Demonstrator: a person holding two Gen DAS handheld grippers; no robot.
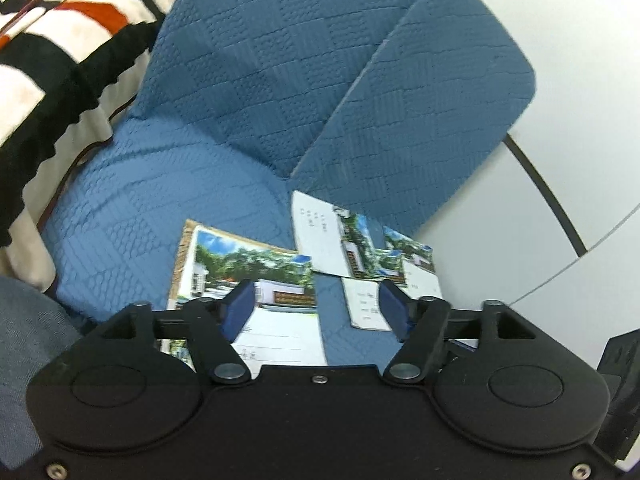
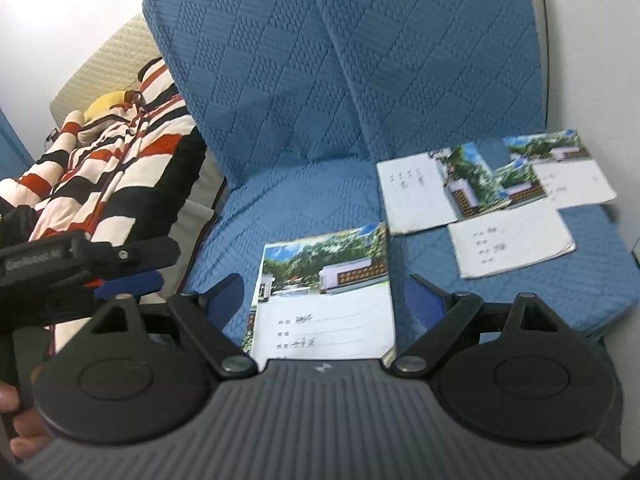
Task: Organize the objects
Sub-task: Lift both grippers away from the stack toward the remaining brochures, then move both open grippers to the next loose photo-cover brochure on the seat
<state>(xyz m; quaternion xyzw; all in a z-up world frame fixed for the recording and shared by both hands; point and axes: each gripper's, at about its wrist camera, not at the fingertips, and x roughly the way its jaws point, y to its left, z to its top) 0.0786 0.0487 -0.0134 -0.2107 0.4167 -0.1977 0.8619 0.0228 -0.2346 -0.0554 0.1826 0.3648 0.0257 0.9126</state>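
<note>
Several thin notebooks with a photo cover and white lower half lie on a blue quilted sofa seat (image 2: 280, 200). The nearest notebook (image 2: 324, 300) lies alone, straight ahead of my right gripper (image 2: 324, 300), which is open and empty just above it. It also shows in the left wrist view (image 1: 248, 280). Three overlapping notebooks (image 2: 492, 196) lie to the right; in the left wrist view this pile (image 1: 360, 256) sits ahead. My left gripper (image 1: 316, 308) is open and empty above the seat between the single notebook and the pile.
A striped red, black and white blanket (image 2: 108, 168) lies to the left of the seat, also in the left wrist view (image 1: 52, 40). The blue backrest cushions (image 1: 304, 60) rise behind. A white wall (image 1: 580, 160) stands to the right. The left gripper (image 2: 80, 268) shows at the right view's left edge.
</note>
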